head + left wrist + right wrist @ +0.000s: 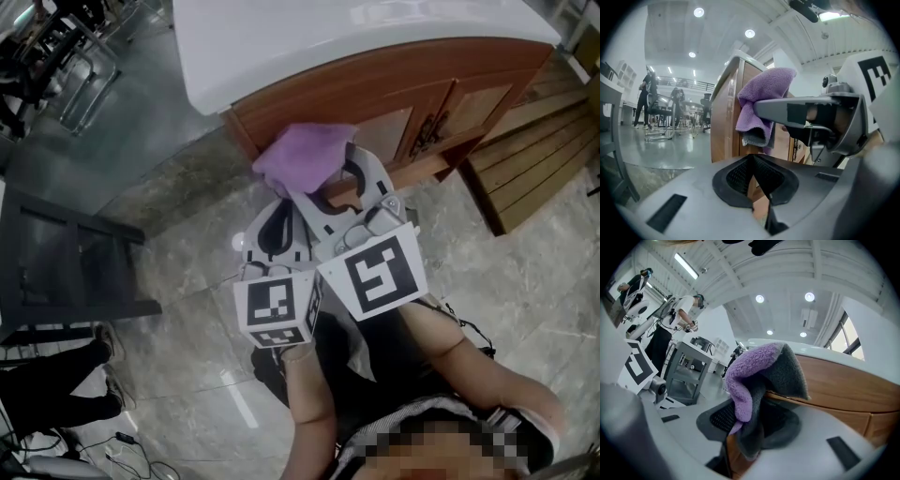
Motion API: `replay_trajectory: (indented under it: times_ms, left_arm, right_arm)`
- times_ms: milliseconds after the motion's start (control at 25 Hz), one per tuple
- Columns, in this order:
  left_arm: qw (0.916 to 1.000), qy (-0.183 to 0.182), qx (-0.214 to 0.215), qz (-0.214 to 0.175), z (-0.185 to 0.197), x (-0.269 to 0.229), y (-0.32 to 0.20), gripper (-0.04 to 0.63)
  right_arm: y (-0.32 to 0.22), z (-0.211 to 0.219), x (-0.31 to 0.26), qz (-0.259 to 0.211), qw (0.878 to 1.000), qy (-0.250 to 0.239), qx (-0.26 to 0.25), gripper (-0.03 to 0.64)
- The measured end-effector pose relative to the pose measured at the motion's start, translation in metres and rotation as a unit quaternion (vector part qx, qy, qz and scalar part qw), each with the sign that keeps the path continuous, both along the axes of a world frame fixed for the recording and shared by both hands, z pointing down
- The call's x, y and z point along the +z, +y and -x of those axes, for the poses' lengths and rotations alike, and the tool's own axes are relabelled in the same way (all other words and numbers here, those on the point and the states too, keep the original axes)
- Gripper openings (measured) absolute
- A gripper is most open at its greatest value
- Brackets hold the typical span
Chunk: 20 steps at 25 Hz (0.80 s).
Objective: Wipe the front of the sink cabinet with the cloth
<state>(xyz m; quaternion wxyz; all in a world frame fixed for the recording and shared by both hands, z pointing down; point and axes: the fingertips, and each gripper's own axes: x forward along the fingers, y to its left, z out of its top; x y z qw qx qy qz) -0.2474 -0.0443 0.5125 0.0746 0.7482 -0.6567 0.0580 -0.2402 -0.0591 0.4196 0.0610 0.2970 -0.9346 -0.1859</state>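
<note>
Right gripper point(746, 430) clamped on purple cloth point(752, 373) near sink cabinet point(394, 94) front — left gripper point(757, 180) jaws together, empty.

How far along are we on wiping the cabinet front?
Done: the purple cloth is picked up, clamped in the right hand-held gripper. In hand: the cloth is held at the sink cabinet front, near one corner; whether it touches the wood cannot be told. Left: the wiping across the doors. The left hand-held gripper is shut and empty.
</note>
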Motion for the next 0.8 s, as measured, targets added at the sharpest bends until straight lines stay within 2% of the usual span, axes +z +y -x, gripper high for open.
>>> replay_trajectory:
  times_ms: [440,800]
  left_arm:
    - [0.9996,0.0,0.028,-0.002,-0.024,0.002,-0.01,0.0]
    - [0.9988,0.004,0.049,-0.005,-0.036,0.003,-0.016,0.0]
  right_arm:
    - [-0.019,-0.028,-0.001,0.002,1.0,0.004,0.021,0.178]
    - [-0.038,-0.06,0.001,0.005,0.998,0.01,0.058,0.178]
